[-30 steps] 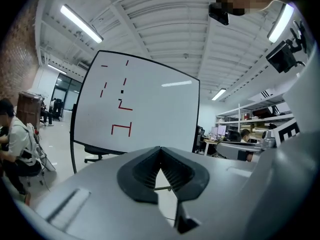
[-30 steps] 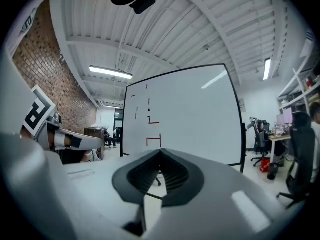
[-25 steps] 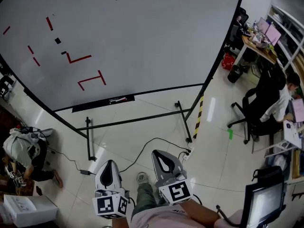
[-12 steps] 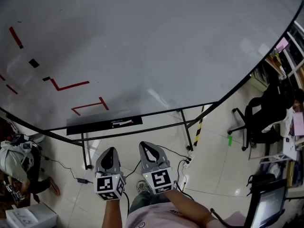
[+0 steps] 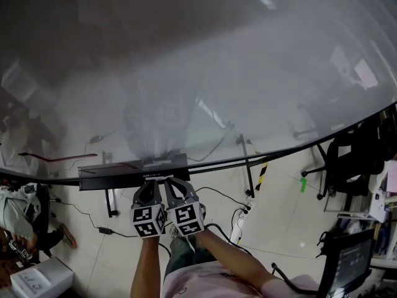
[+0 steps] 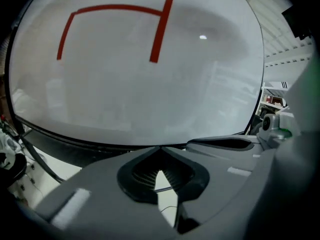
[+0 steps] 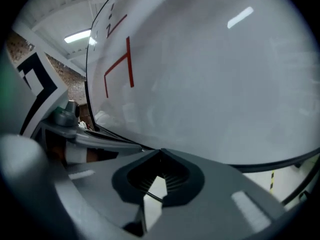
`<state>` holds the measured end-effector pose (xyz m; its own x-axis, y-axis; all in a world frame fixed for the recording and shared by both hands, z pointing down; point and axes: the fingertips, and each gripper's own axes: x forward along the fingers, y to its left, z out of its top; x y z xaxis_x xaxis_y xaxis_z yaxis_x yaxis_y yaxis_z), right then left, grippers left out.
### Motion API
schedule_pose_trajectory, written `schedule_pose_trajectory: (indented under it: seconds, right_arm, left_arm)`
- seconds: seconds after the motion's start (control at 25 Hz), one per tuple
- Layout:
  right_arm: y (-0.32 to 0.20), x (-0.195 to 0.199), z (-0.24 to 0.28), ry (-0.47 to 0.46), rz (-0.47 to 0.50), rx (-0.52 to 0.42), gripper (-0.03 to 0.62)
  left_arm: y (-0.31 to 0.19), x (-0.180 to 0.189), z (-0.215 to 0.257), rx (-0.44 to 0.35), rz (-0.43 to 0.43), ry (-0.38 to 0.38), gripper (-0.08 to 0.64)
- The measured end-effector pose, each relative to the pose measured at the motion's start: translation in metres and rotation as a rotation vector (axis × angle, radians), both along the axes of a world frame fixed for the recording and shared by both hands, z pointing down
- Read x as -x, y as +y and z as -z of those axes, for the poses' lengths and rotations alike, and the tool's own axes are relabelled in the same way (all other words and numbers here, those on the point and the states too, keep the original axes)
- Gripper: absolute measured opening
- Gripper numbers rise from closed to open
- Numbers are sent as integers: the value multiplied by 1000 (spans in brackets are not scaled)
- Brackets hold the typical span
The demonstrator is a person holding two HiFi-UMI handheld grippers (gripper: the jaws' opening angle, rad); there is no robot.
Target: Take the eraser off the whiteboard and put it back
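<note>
The whiteboard (image 5: 205,73) fills the upper head view, very near and blurred. No eraser shows in any view. Its black tray (image 5: 105,171) runs along the bottom edge, with a marker-like thing (image 5: 158,162) on it. My left gripper (image 5: 149,187) and right gripper (image 5: 173,184) are side by side just below the tray, both shut and empty. In the left gripper view the shut left gripper (image 6: 160,148) points at the board under a red line drawing (image 6: 157,31). The right gripper (image 7: 161,151) is likewise shut below the red marks (image 7: 129,64).
The board's stand legs (image 5: 247,166) and a yellow-black striped bar (image 5: 262,176) rise from the tiled floor. Cables (image 5: 223,198) trail below. A crouching person (image 5: 15,207) and a white box (image 5: 34,278) are at the left, an office chair (image 5: 347,160) and monitor (image 5: 344,262) at the right.
Both grippers have moved forward to the board's tray and closer together, staying shut. The head view has closed in on the whiteboard, so the red marks and small black pieces have left it.
</note>
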<state>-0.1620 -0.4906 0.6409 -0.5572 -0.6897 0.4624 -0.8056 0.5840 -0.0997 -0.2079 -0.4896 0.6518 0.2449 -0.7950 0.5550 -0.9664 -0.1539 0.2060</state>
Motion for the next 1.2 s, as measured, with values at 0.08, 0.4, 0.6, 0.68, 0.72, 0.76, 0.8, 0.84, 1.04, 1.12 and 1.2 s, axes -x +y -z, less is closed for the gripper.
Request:
schedule_pose_trajectory:
  seconds: [0.08, 0.4, 0.6, 0.68, 0.72, 0.76, 0.8, 0.84, 1.04, 1.12, 1.2]
  right_arm:
    - [-7, 2, -9, 18, -4, 22, 5]
    - [-24, 14, -10, -12, -12, 8, 8]
    - [-23, 8, 6, -78, -27, -31, 69]
    - [-22, 6, 12, -83, -23, -47, 87]
    - [-20, 4, 15, -82, -24, -52, 88]
    - [-17, -1, 20, -81, -28, -56, 89]
    - [-13, -8, 26, -81, -36, -62, 89]
    - [-9, -16, 35, -85, -43, -73, 89]
    - [30, -48, 99, -117, -92, -186, 89]
    - [54, -47, 124, -133, -105, -229, 89]
    - [78, -44, 150, -146, -99, -277, 89]
  left_arm:
    - [-7, 5, -8, 10, -3, -11, 3]
    - [-31, 21, -2, -34, 11, -39, 3]
    - [-28, 24, 7, -47, 18, -51, 3]
    - [-26, 30, 12, -60, 35, -47, 3]
    - [-24, 33, 16, -66, 44, -42, 3]
    - [-19, 36, 22, -73, 55, -34, 4]
    - [-13, 39, 30, -85, 67, -21, 4]
    - [-7, 40, 42, -103, 77, -6, 4]
    - [37, 37, 123, -268, 68, 66, 87]
    - [60, 35, 149, -317, 43, 76, 103]
    - [82, 32, 170, -362, 29, 82, 137]
